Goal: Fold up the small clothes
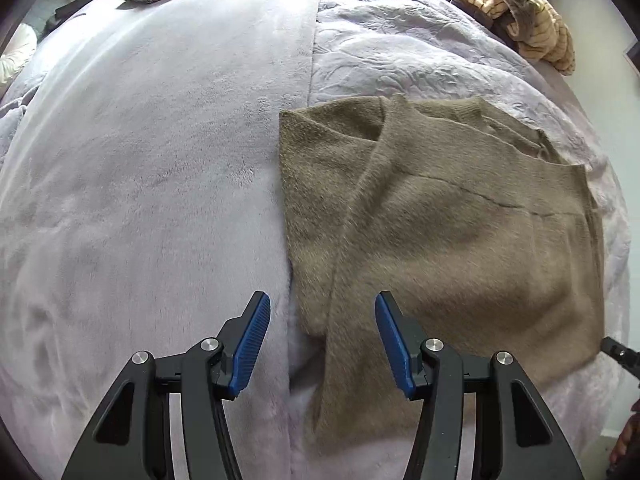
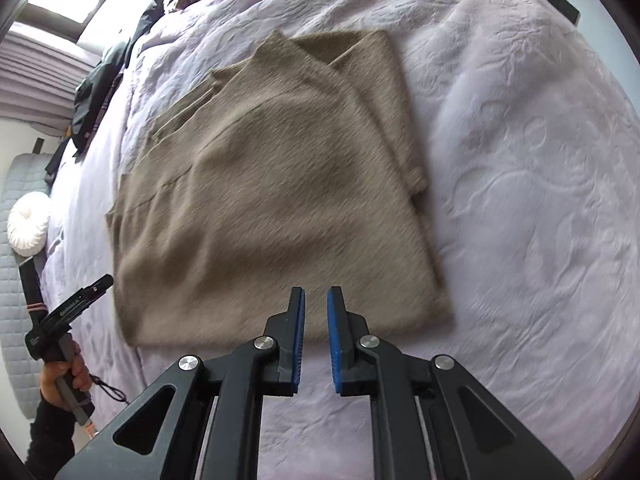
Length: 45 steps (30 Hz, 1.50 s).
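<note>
A: Sweater (image 2: 276, 184) lies half-folded on the bed (image 2: 520, 160). Left gripper (image 1: 322, 320) gapes empty over its near edge; right gripper (image 2: 316, 308) is nearly closed, a narrow gap, holding nothing.

B: Risk?

A: Pinch the bedspread along with the knit and the fold drags apart — both are soft.

B: Obstacles?

A: Striped clothes (image 1: 516, 12) and a dark garment (image 2: 100, 92) sit well apart — nothing blocks.
</note>
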Motion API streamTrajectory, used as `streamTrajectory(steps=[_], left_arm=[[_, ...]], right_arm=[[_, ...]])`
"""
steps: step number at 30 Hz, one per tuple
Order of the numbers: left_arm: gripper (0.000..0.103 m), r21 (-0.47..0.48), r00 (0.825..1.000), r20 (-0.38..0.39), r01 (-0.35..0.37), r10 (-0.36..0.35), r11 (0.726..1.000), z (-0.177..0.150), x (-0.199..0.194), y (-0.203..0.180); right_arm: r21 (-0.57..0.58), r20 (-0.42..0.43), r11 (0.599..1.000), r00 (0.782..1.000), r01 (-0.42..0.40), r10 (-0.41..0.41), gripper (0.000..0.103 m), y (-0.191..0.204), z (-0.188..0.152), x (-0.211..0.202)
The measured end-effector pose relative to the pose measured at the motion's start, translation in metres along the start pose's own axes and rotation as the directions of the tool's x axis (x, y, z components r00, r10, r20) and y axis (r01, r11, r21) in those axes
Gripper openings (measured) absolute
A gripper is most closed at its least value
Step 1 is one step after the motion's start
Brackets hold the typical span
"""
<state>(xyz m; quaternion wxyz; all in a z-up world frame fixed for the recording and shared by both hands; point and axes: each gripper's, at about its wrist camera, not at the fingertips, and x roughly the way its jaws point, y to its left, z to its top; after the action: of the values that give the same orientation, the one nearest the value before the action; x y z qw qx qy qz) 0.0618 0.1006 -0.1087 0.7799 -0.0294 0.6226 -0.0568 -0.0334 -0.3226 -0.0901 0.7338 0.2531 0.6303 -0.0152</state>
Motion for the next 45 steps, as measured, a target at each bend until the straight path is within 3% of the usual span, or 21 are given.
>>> streamTrajectory(steps=[2, 5, 6, 16, 17, 18, 19, 23, 25, 26, 32, 38, 45], left_arm=[[0.056, -0.006, 1.0, -0.002, 0.013, -0.013, 1.0, -0.003, -0.006, 0.0], [0.056, -0.009, 1.0, -0.014, 0.028, -0.028, 1.0, -0.008, -0.013, 0.0], [0.056, -0.009, 0.999, -0.016, 0.029, -0.029, 1.0, -0.009, -0.013, 0.0], [0.057, 0.018, 0.998, -0.047, 0.041, -0.041, 0.999, -0.021, -0.017, -0.006], [0.067, 0.013, 0.998, -0.049, 0.044, -0.043, 0.999, -0.023, -0.018, -0.004], [0.094, 0.008, 0.998, -0.048, 0.043, -0.043, 0.999, -0.024, -0.018, -0.003], [0.102, 0.002, 0.998, -0.039, 0.039, -0.039, 0.999, -0.025, -0.02, -0.001], [0.102, 0.003, 0.999, -0.01, 0.034, -0.034, 0.999, -0.029, -0.027, 0.002], [0.102, 0.005, 1.0, -0.008, 0.02, -0.02, 1.0, -0.03, -0.027, 0.004], [0.102, 0.011, 1.0, -0.005, -0.001, 0.001, 1.0, -0.031, -0.027, 0.005], [0.102, -0.003, 0.993, -0.013, -0.115, 0.115, 0.993, -0.034, -0.02, 0.014], [0.102, -0.02, 0.991, -0.105, -0.081, 0.079, 0.996, -0.039, -0.001, 0.027], [0.102, -0.031, 0.991, -0.132, -0.012, 0.008, 0.999, -0.044, 0.004, 0.029]], right_arm=[[-0.004, -0.01, 1.0, 1.0, -0.004, 0.004, 0.022, 0.007, -0.005, 0.002], [-0.005, -0.019, 1.0, 1.0, -0.01, 0.01, 0.056, 0.017, -0.012, 0.003], [-0.007, -0.018, 1.0, 1.0, -0.014, 0.014, 0.059, 0.021, -0.014, 0.002], [-0.048, -0.064, 0.998, 0.998, -0.033, 0.03, 0.059, 0.054, -0.031, 0.008], [-0.051, -0.066, 0.998, 0.997, -0.034, 0.031, 0.059, 0.057, -0.033, 0.009], [-0.054, -0.07, 0.998, 0.997, -0.036, 0.032, 0.059, 0.06, -0.034, 0.009], [-0.057, -0.073, 0.998, 0.997, -0.036, 0.032, 0.059, 0.062, -0.035, 0.01], [-0.065, -0.087, 0.997, 0.996, -0.04, 0.034, 0.062, 0.071, -0.038, 0.013], [-0.066, -0.099, 0.997, 0.994, -0.043, 0.037, 0.069, 0.075, -0.04, 0.017], [-0.064, -0.105, 0.997, 0.994, -0.046, 0.04, 0.075, 0.077, -0.041, 0.018], [-0.069, -0.146, 0.994, 0.987, -0.085, 0.074, 0.08, 0.092, -0.049, 0.033], [-0.012, -0.201, 0.984, 0.965, -0.177, 0.171, 0.081, 0.105, -0.063, 0.056], [0.128, -0.233, 0.95, 0.922, -0.285, 0.308, 0.084, 0.111, -0.079, 0.085]])
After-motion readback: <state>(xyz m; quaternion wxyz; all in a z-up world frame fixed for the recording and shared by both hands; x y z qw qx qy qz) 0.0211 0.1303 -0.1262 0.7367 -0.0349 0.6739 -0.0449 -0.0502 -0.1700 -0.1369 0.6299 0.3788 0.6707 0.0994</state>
